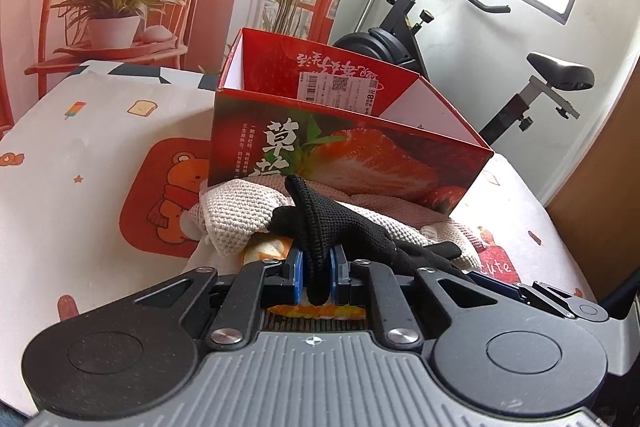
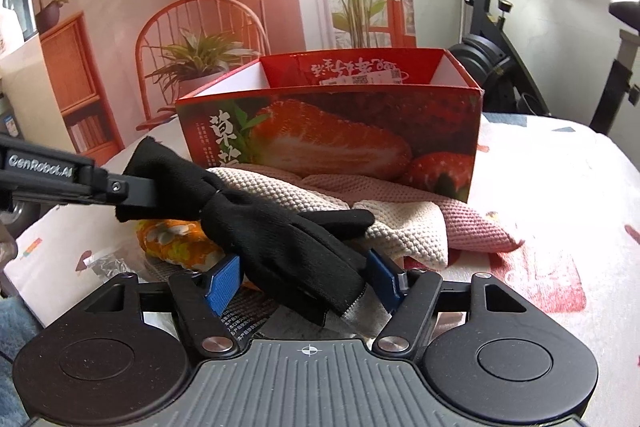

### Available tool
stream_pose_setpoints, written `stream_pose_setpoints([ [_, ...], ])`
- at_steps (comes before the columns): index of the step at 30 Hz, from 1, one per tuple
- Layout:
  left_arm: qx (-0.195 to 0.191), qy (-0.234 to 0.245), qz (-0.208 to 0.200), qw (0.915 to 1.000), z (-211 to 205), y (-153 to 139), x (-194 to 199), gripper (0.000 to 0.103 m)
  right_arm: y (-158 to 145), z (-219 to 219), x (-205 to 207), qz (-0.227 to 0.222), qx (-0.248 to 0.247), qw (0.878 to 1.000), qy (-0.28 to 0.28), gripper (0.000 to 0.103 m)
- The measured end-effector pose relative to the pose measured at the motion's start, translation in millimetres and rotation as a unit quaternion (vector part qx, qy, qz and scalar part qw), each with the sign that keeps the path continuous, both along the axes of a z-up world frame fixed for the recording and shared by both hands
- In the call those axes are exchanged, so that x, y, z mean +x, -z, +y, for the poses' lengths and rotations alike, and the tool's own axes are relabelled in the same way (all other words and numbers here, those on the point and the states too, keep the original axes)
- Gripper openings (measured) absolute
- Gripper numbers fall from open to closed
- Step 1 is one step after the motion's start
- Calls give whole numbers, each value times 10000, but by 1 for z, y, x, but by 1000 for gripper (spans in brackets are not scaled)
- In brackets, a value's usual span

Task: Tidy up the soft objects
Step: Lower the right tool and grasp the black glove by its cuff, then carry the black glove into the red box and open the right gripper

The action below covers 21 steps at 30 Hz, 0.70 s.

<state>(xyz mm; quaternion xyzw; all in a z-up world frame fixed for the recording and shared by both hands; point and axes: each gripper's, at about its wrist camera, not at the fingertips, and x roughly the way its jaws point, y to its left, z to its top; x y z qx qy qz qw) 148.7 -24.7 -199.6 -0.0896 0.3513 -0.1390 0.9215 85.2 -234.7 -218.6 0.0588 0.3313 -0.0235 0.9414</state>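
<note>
A black knit glove [image 1: 320, 223] lies over a pile of cream and pink knitted cloths [image 1: 236, 215] in front of a red strawberry box [image 1: 348, 155]. My left gripper [image 1: 317, 269] is shut on the glove's cuff end. In the right wrist view the left gripper comes in from the left, clamped on the glove [image 2: 280, 239]. My right gripper [image 2: 308, 279] is open, its blue pads [image 2: 224, 285] on either side of the glove's other end. The box [image 2: 332, 131] stands open-topped behind the cloths [image 2: 400, 227].
An orange flowered soft item [image 2: 176, 239] lies under the glove at the left. A printed cartoon sheet [image 1: 100, 155] covers the surface. An exercise bike [image 1: 460, 39] stands behind the box at the right. A wall poster of a chair and plants is behind.
</note>
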Motion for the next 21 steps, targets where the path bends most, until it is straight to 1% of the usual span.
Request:
stream_pose_setpoints([
  [6,-137,-41,98,9998,9,5,-3,14,-1,2,-4,58,21,9999,117,64],
  [8,-171,-90,140,9997,13,7,-4,14,-1,6,-5,66,-27,9999,82,62],
  [10,-261,-159,217,9993,18,8,-4,14,0,10,-5,85,-94,9999,33,57],
  [11,-334,-205,267,9989,20,8,-4,14,0,11,-5,80,-75,9999,23,53],
  [13,-415,-240,317,9983,24,10,-4,14,0,10,-6,78,44,10000,43,51],
  [16,-373,-235,341,9984,24,12,-4,14,-1,7,-7,52,179,9998,83,40],
  [18,-359,-243,381,9983,23,15,-4,14,-2,6,-8,36,223,9997,91,25],
  [21,-371,-239,430,9981,24,17,-3,14,-1,1,-9,23,360,9992,152,19],
])
